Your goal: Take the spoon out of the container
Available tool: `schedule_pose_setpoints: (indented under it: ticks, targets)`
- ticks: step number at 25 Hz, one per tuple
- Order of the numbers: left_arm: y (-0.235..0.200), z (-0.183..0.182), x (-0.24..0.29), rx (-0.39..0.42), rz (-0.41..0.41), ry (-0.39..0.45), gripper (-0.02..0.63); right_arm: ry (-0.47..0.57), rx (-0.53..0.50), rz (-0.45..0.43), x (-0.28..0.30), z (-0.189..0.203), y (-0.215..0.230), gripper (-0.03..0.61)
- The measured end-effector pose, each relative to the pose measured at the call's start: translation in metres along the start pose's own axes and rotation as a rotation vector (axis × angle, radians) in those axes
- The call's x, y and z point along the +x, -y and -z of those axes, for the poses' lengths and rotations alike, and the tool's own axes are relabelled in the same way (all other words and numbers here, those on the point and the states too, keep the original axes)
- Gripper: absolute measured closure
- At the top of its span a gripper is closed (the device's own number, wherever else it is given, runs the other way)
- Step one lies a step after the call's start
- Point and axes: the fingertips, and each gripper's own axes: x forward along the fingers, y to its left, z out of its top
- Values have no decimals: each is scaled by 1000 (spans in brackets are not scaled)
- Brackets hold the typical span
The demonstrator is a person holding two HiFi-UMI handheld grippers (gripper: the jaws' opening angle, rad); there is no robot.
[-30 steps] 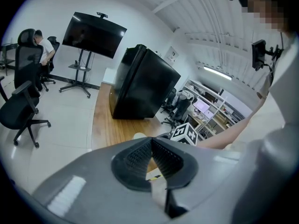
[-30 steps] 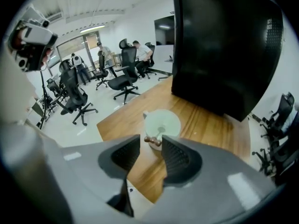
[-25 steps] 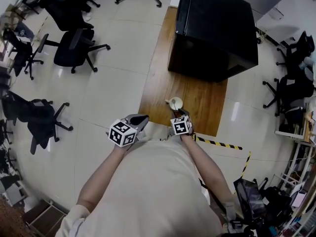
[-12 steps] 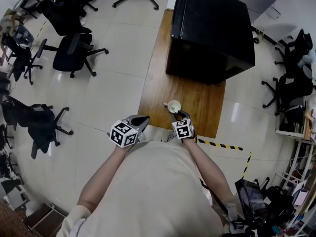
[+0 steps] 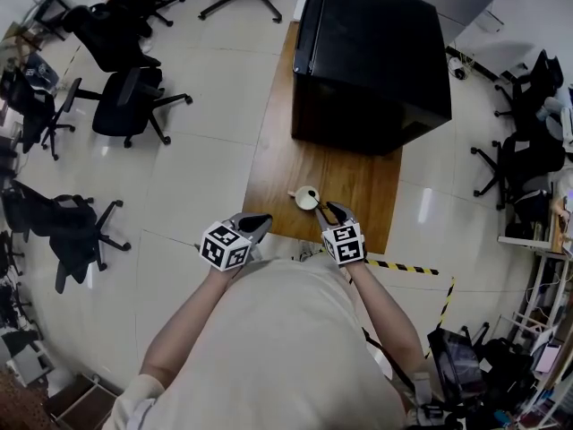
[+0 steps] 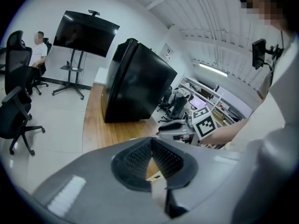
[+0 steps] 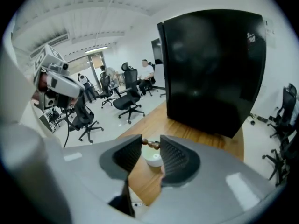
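A small white cup [image 5: 303, 202] stands near the front edge of the wooden table [image 5: 277, 164], with a dark spoon [image 5: 312, 194] in it. My right gripper [image 5: 329, 210] reaches to the cup's right rim. In the right gripper view the spoon's brown beaded handle [image 7: 149, 143] lies across the gap at the jaw tips of that gripper [image 7: 150, 148], both pads touching it, with the cup [image 7: 153, 160] just beyond. My left gripper [image 5: 255, 220] hangs off the table's left front corner, its tips [image 6: 152, 143] pressed together with nothing between them.
A big black box [image 5: 372, 56] fills the far half of the table and looms behind the cup [image 7: 215, 69]. Office chairs [image 5: 134, 97] stand on the tiled floor at the left. Yellow-black tape [image 5: 403, 264] marks the floor by the table's front right.
My right gripper has shifted slightly right and back toward me beside the cup, and its jaws have narrowed onto the spoon handle. The left gripper stays where it was.
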Motion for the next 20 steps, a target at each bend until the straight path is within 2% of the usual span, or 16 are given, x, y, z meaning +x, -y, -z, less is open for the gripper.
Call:
schedule_pose_setpoints:
  ticks: [3,8,14,20]
  targets:
    - [7,0,9,2,-2,-3,614,33,-11,-7,-22,-7,15,456]
    - [20,-2,22,5,-8,-8,614,36,-42,30,-38,-1,52,456]
    - [32,-2,34,-3,-34,-10,614,-19,-48,67,-20,26,95,456]
    - [40,4,41,-23,-72,-10,614,-74,-59,79,9,56,117,456]
